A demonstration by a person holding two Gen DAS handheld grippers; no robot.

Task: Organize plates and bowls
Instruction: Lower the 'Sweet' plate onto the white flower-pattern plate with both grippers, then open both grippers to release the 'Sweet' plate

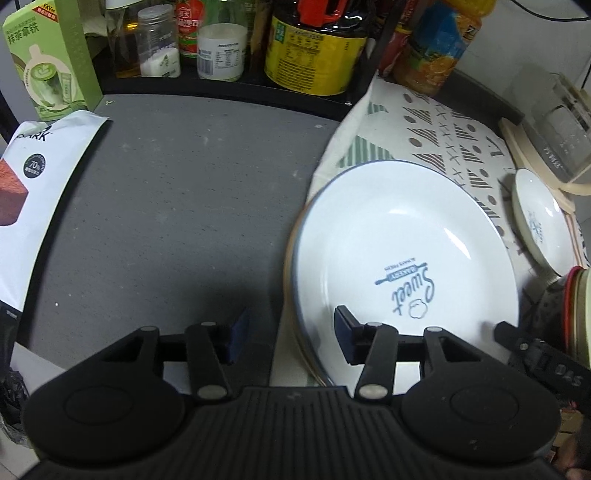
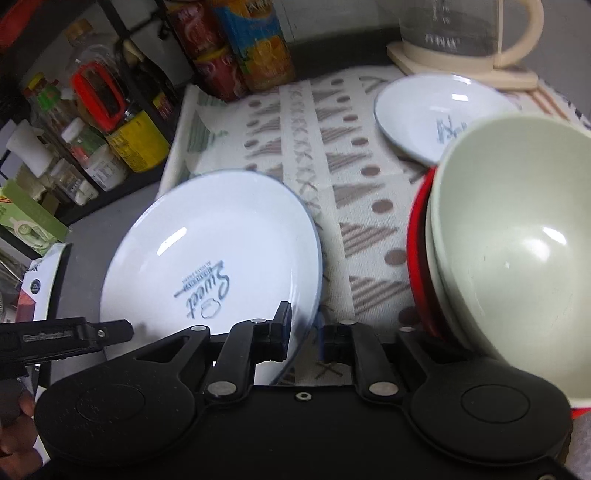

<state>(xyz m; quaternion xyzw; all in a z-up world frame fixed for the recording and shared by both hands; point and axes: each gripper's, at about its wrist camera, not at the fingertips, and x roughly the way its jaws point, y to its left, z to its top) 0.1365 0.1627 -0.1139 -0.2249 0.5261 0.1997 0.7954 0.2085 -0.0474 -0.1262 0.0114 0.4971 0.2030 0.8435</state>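
Observation:
A large white plate (image 1: 402,251) with blue "Sweet" print lies half on the patterned cloth (image 1: 436,140), on top of another plate whose rim shows beneath. My left gripper (image 1: 291,341) is open, its jaws straddling the plate's left rim. My right gripper (image 2: 304,338) is nearly shut around the same plate's (image 2: 210,254) right rim, with a narrow gap still showing. A small white plate (image 1: 543,221) (image 2: 436,110) lies at the far right. Stacked bowls, pale green (image 2: 517,236) inside red (image 2: 419,258), stand right of my right gripper.
A grey counter (image 1: 184,203) lies left of the cloth. A white bag (image 1: 33,206) and green carton (image 1: 48,55) sit at the left. Bottles and jars (image 1: 314,48) line the back shelf. A glass kettle (image 2: 469,33) stands at the back right.

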